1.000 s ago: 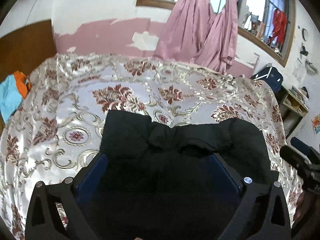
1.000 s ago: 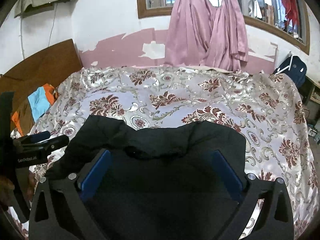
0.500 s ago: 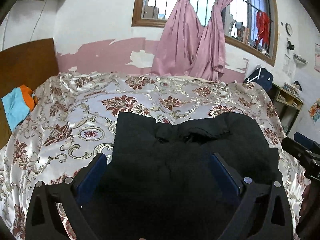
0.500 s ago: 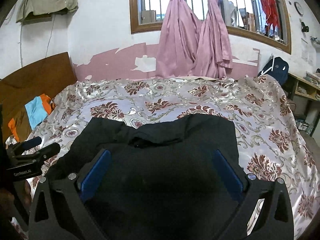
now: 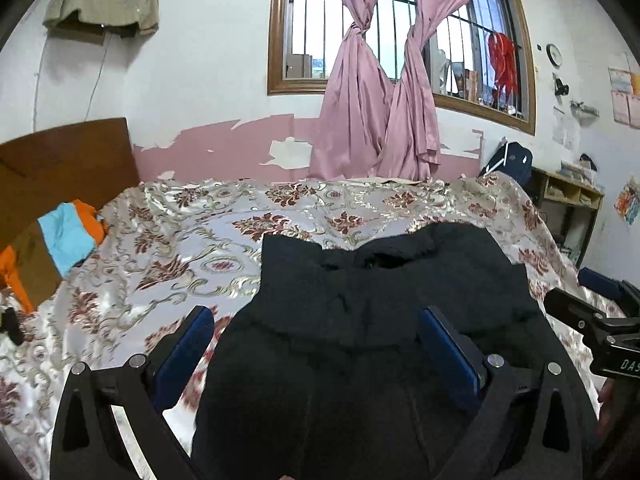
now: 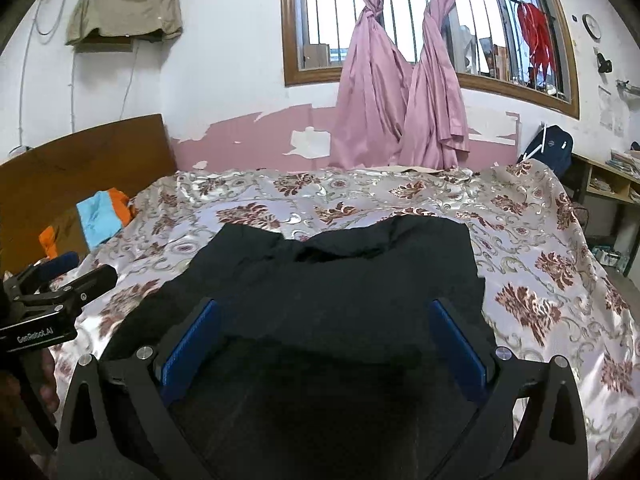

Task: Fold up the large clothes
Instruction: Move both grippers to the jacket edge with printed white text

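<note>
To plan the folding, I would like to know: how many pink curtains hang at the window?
2: one pink curtain hangs left, the other curtain beside it on the right, both knotted.

Pretty clearly a lived-in home bedroom: a big bed under a shiny floral satin bedspread takes up most of the room, with a brown wooden headboard on the left. There's a wood-framed barred window with knotted pink satin curtains, and pink wall paint peeling off in patches. A dark blue backpack sits by a wooden shelf unit.
</note>
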The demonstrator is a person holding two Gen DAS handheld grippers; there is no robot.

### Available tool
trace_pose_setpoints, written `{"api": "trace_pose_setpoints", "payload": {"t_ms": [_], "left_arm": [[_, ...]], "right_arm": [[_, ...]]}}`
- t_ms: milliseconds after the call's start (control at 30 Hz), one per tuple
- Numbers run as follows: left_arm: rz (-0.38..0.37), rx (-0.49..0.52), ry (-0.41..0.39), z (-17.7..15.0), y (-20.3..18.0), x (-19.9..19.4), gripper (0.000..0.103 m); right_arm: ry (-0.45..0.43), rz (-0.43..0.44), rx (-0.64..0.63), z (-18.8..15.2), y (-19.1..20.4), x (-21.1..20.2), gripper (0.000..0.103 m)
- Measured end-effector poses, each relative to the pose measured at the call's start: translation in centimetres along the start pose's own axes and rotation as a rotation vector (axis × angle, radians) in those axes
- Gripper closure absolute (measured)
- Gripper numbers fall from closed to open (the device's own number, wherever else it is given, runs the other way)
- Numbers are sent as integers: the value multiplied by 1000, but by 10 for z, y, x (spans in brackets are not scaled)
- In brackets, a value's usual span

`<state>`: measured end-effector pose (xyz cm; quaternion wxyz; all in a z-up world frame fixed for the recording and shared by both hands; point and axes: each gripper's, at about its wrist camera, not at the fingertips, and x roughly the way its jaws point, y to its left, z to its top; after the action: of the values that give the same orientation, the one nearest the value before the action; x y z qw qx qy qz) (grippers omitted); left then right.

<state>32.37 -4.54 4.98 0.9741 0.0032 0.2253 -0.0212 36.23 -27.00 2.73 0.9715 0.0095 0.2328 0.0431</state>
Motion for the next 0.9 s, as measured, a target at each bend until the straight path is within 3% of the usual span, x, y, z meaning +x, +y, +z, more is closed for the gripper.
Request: {"api": "trace_pose_setpoints", "payload": {"t_ms": [400, 567, 800, 900], "left_arm": [[37, 6, -49, -20, -9, -100, 0], [51, 44, -36, -29, -16, -117, 0], [154, 76, 5, -42, -21, -133, 0], [149, 68, 9, -46, -19, -136, 0]], "right_arm": [[-28, 10, -37, -29, 4, -90, 2], [-29, 1, -39, -41, 3, -114, 2], [-25, -31, -40, -61, -1, -139, 2], [-46, -37, -44, -69, -2, -150, 2]]}}
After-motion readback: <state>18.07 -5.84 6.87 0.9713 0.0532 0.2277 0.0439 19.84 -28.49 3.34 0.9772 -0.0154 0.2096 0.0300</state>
